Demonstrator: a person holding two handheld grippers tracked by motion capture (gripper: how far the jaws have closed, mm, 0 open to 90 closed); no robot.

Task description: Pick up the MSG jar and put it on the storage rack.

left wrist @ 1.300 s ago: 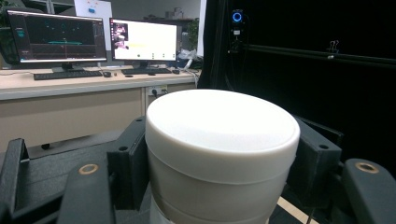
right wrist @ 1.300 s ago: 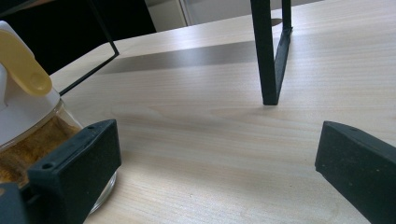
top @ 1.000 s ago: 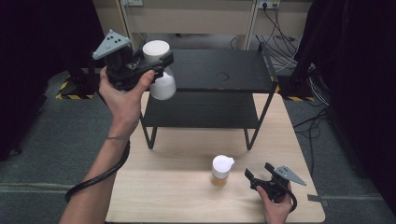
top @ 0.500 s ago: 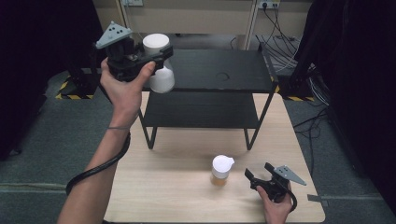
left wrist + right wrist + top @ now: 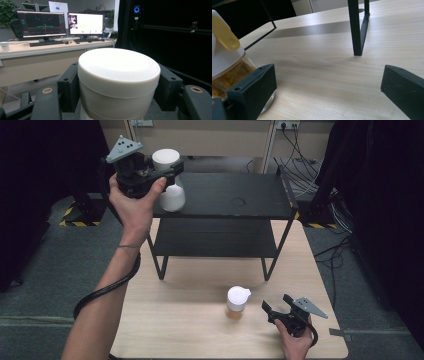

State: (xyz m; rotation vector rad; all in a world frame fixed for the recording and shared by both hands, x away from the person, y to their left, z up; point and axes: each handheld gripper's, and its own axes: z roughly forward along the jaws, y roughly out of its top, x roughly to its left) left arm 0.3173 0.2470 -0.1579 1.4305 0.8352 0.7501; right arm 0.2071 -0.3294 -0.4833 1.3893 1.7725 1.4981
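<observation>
White jar [image 5: 168, 179] clamped at neck by left gripper [image 5: 167, 172], held above left end of black shelf [image 5: 235, 195]. Jar to be kept upright, lowered gently onto top tier. Right gripper [image 5: 277, 306] jaws apart, resting on table [image 5: 190, 320] beside spice jar [image 5: 237, 301].

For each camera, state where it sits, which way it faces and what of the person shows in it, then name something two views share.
High view: above the person's side, facing forward and down on the table and black shelf; both forearms, hands and tools show.
Left gripper view: on the left tool, facing desks with monitors; its jaws clamp the white jar.
Right gripper view: on the right tool, low over the table; its jaws stand apart.
Shared: the spice jar shows in the high and right gripper views.
</observation>
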